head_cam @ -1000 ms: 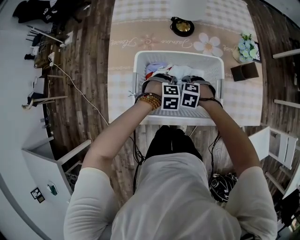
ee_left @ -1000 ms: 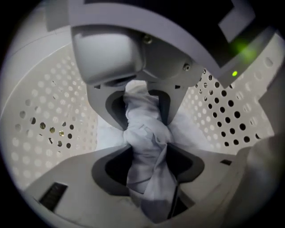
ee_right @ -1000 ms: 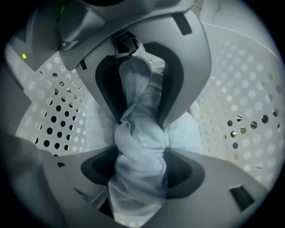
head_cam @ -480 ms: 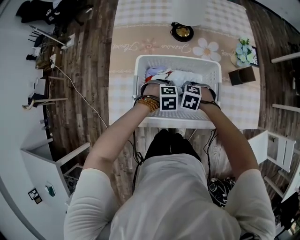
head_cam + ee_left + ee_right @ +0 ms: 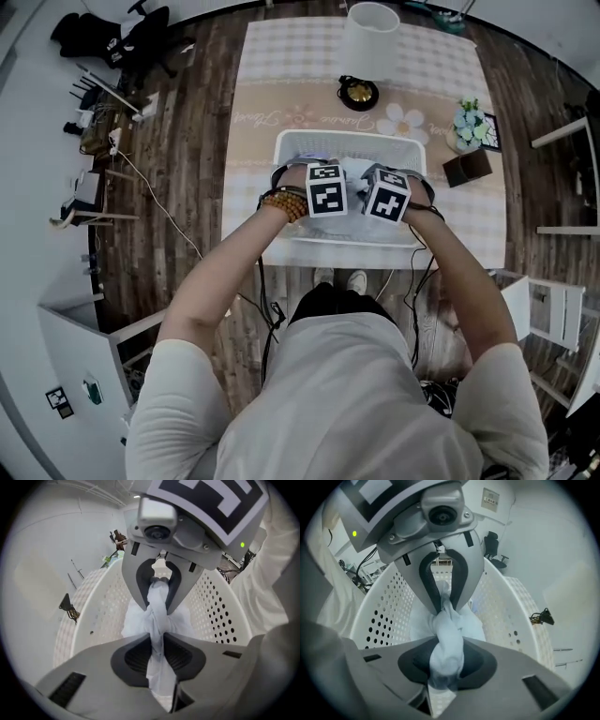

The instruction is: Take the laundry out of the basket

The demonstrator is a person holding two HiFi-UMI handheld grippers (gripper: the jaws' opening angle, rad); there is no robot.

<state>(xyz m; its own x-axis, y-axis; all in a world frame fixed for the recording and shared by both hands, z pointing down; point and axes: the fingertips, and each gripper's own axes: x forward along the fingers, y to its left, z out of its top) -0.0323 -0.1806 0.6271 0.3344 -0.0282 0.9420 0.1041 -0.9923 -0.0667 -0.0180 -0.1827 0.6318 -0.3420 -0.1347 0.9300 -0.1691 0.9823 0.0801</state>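
Left gripper [image 5: 157,651]: its fingers [image 5: 136,656] have just been closing and are clamped on a bunched strand of white laundry [image 5: 157,620], which fills the narrow gap between the dark pads. Right gripper [image 5: 446,660]: its fingers [image 5: 476,660] have likewise just been closing and pinch a thicker wad of the same white fabric, with a short tail showing below the pads. In the left gripper view the fabric runs as one twisted strand from the left fingers to the right gripper's fingers opposite. Behind both grips the cloth spreads into a loose white heap inside the white perforated basket [image 5: 101,606]; whether it rests on the bottom cannot be told. Both grippers point steeply down over the basket, side by side, with their marker cubes [image 5: 325,188] close together but apart. A beaded bracelet [image 5: 284,202] sits on the left wrist. The basket stands on the desk [image 5: 253,141], near the edge closest to the person, on a checked cloth with a flowered runner. Beyond the basket stands a lamp with a white shade [image 5: 368,36]; to its right stand a small flower arrangement [image 5: 467,122] and a brown box [image 5: 466,169]. The floor [image 5: 187,141] is wood plank.
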